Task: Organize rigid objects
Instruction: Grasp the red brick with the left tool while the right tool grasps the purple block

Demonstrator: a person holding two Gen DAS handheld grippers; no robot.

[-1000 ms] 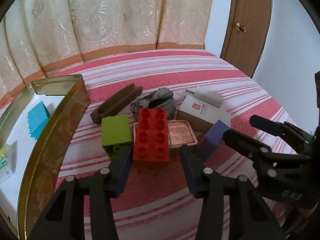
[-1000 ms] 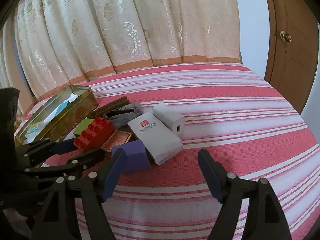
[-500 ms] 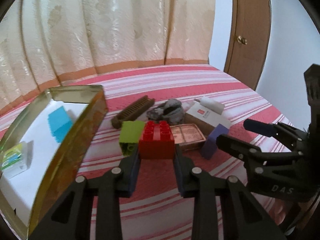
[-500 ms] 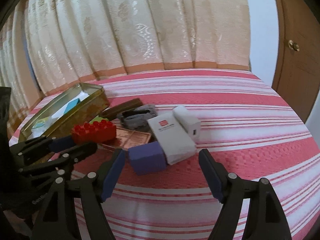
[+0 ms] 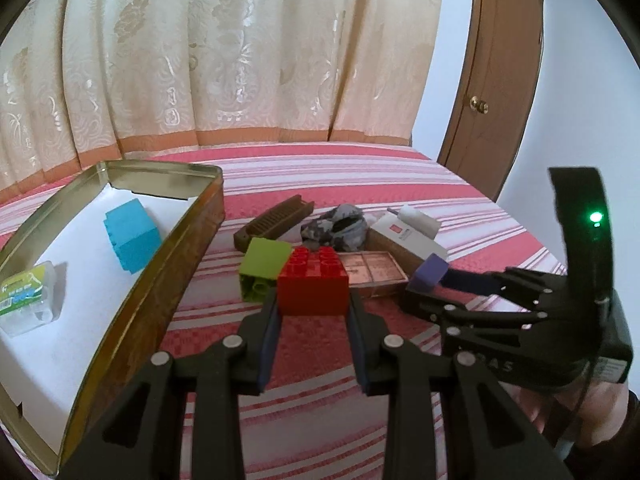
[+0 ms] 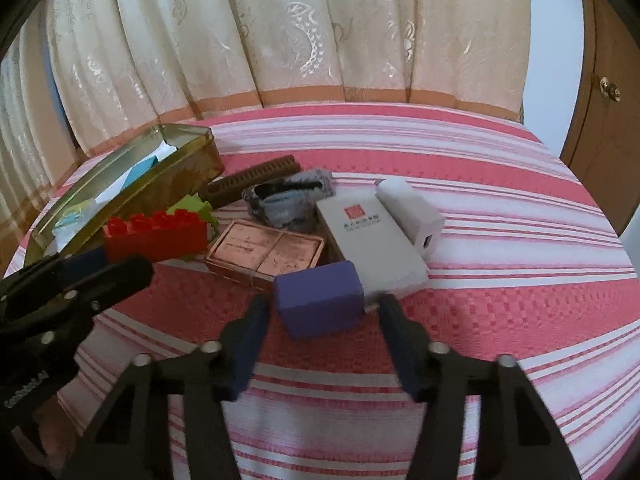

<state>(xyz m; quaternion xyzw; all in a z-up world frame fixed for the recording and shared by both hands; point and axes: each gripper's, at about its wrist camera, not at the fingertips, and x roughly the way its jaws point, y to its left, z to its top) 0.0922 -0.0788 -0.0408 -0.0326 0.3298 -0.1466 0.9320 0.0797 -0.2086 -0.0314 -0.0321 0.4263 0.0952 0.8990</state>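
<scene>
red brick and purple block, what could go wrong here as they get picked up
The left gripper pinches only the near end of the red brick, so it might pivot or nudge the green brick touching it. The right gripper is closing around the purple block, which sits against the white box; one finger could catch that box and drag it.

I see a shiny gold metal tin [image 5: 120,168], a smooth plastic red brick [image 5: 313,285], and a rough woven striped cloth [image 6: 500,280].
</scene>
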